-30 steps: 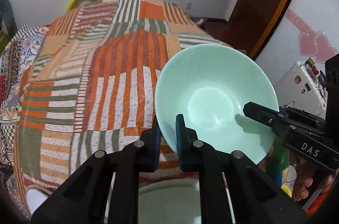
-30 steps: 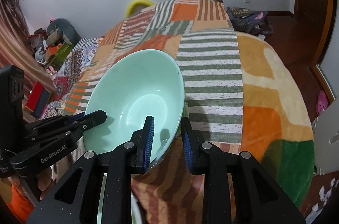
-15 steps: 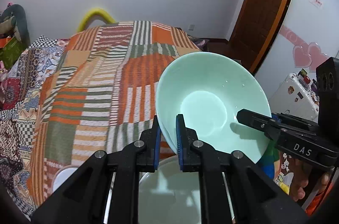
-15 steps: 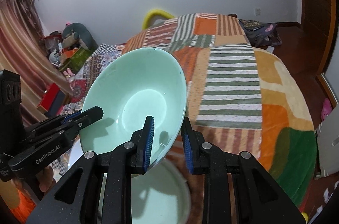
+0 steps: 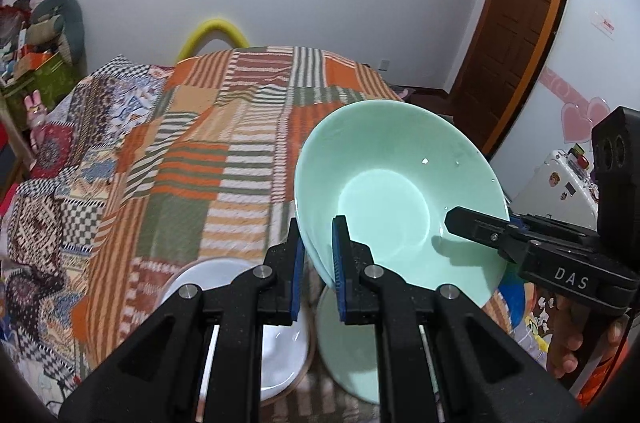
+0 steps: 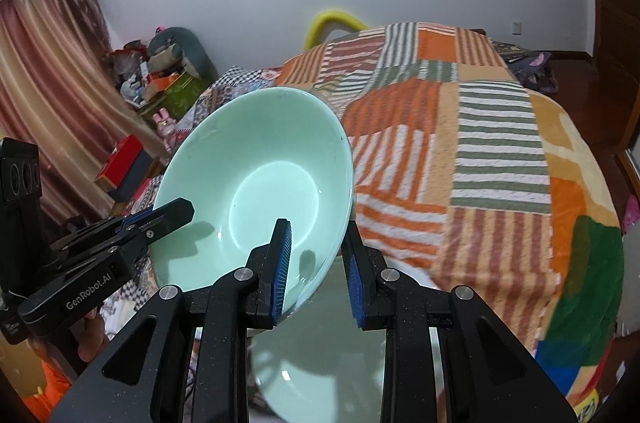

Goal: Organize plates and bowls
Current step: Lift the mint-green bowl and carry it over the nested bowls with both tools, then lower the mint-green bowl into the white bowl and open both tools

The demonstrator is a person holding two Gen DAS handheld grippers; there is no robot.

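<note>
A pale green bowl (image 5: 400,199) is held in the air by both grippers, tilted. My left gripper (image 5: 317,263) is shut on the bowl's left rim. My right gripper (image 6: 316,259) is shut on the bowl's (image 6: 260,191) right rim; it also shows in the left wrist view (image 5: 472,223), as the left one does in the right wrist view (image 6: 168,215). Below the bowl lies a pale green plate (image 5: 348,347), also in the right wrist view (image 6: 320,371). A white dish (image 5: 276,343) lies to the plate's left.
A bed with a striped patchwork blanket (image 5: 224,151) fills the space ahead. A wooden door (image 5: 516,23) stands at the right. Toys and boxes (image 6: 160,83) are piled at the far left wall. A white appliance (image 5: 556,183) stands at the right.
Both grippers have risen with the bowl and tilted up. The green plate and the white dish below have come into view.
</note>
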